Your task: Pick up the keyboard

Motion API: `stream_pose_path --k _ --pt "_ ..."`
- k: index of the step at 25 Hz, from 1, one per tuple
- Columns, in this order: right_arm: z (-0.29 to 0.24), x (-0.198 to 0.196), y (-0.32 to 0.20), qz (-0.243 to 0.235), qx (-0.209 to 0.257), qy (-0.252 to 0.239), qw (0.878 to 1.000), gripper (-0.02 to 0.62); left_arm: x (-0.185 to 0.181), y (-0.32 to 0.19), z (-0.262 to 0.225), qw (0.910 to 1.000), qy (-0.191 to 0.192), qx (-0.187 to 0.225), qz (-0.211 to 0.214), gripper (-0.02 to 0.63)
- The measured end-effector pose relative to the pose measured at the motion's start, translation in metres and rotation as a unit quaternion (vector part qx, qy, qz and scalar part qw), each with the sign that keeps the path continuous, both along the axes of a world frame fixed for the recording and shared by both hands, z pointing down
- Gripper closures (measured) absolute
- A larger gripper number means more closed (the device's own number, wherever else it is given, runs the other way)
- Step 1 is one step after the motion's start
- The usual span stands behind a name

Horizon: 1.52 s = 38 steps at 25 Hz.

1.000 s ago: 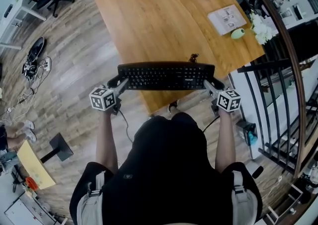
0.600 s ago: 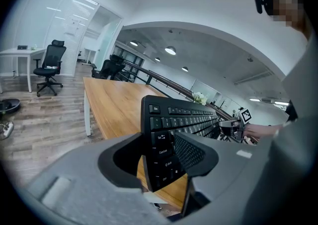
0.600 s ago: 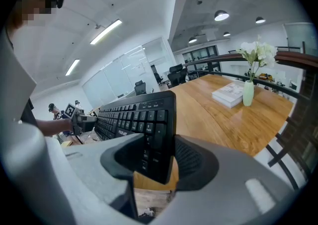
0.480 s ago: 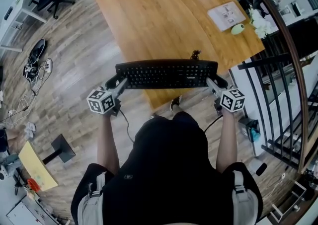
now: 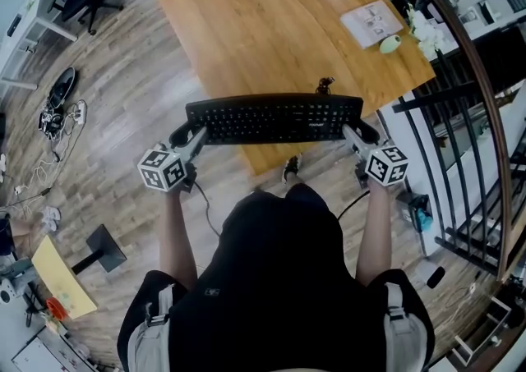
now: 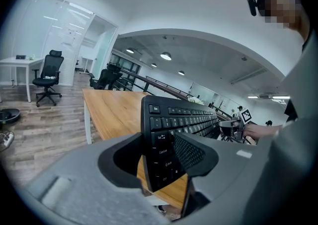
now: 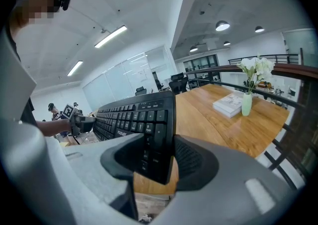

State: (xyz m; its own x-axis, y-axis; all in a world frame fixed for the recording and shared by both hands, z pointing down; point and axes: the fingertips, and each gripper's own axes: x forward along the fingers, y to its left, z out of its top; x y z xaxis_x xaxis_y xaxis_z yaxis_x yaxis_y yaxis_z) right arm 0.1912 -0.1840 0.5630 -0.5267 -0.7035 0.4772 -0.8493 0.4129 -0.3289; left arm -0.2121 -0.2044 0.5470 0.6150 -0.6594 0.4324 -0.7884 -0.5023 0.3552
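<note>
While the black keyboard (image 5: 274, 119) hung level over the wooden table's (image 5: 263, 25) near edge, the left gripper (image 5: 194, 137) clamped its left end. The right gripper (image 5: 352, 132) clamped the right end.

Keyboard (image 5: 275, 118) has been lifted higher than a second ago and is seen larger and further up in the head view. Left gripper (image 5: 187, 134) and right gripper (image 5: 355, 130) have been raised with it, their marker cubes spread slightly outward. More of the table (image 5: 263, 25) edge is covered.

Black keyboard (image 5: 274, 118), honey-brown wood-grain table (image 5: 271, 25), grey-brown plank floor (image 5: 123, 140), pale green vase (image 5: 389, 43)
</note>
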Motion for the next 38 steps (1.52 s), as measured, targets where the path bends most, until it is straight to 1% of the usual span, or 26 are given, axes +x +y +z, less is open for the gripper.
stream_pose_path --k 10,17,38 --pt "-0.007 0.004 0.024 0.016 0.019 -0.001 1.0 0.408 0.005 0.012 -0.008 0.9998 0.001 0.013 0.014 0.399" --pt "-0.009 0.0 0.04 0.021 0.025 -0.003 0.999 0.408 0.001 0.023 -0.008 0.9997 -0.001 0.015 0.021 0.398" --pt "-0.009 -0.012 0.074 0.033 0.027 0.004 0.999 0.41 -0.011 0.05 -0.006 0.9993 0.002 0.018 0.033 0.398"
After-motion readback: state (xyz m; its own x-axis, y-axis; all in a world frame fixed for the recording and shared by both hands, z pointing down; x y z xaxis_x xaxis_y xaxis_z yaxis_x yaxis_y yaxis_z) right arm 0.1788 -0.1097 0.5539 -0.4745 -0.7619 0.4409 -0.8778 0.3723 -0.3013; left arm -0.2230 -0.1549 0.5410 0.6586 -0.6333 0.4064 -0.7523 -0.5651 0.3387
